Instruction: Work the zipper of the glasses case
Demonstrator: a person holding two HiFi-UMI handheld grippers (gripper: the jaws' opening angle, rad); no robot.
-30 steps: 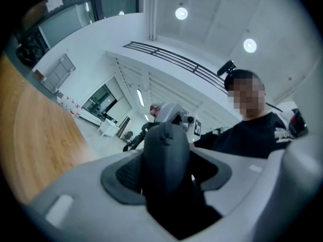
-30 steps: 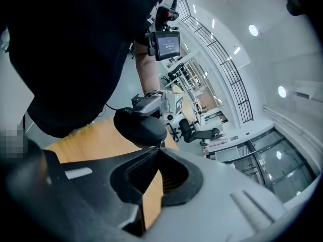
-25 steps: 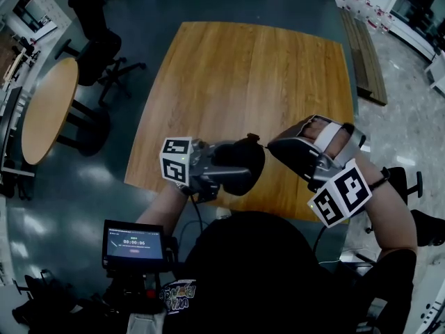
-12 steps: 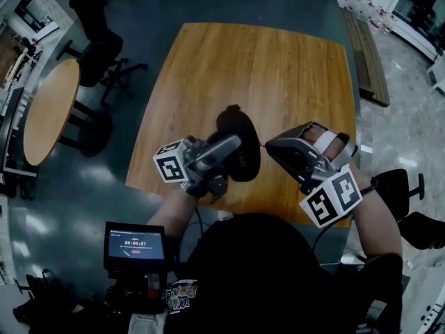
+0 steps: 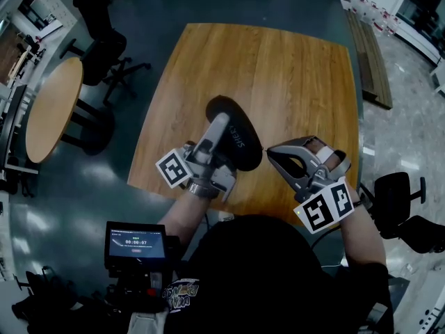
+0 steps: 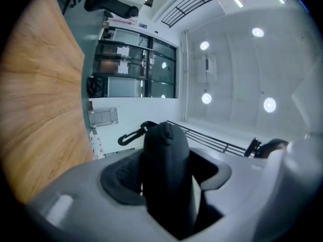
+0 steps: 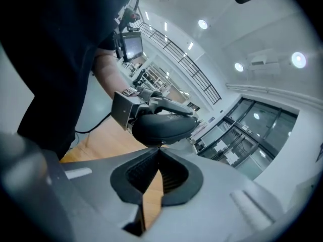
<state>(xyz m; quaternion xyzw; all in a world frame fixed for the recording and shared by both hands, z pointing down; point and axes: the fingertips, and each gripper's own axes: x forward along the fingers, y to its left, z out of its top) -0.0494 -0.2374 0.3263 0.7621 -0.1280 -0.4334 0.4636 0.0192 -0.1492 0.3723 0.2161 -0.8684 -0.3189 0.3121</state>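
Observation:
In the head view the black oval glasses case [image 5: 245, 147] hangs above the wooden table [image 5: 278, 68], clamped between the jaws of my left gripper [image 5: 224, 125], one grey finger lying along its top. In the left gripper view the case [image 6: 166, 170] fills the gap between the pads, and a black clip [image 6: 132, 133] dangles from its far end. My right gripper [image 5: 270, 152] is shut, tips against the case's right edge. In the right gripper view the tips [image 7: 160, 150] meet just under the case [image 7: 164, 126], pinching a small dark zipper tab.
A round wooden table [image 5: 49, 106] and black office chairs [image 5: 97, 47] stand to the left on the dark floor. A long bench [image 5: 365, 54] runs along the right. A small monitor [image 5: 134, 242] sits near my body.
My left gripper has turned the case from lying sideways to pointing away from me and shifted it slightly left. The right gripper has followed, dropping nearer and staying at the case's edge.

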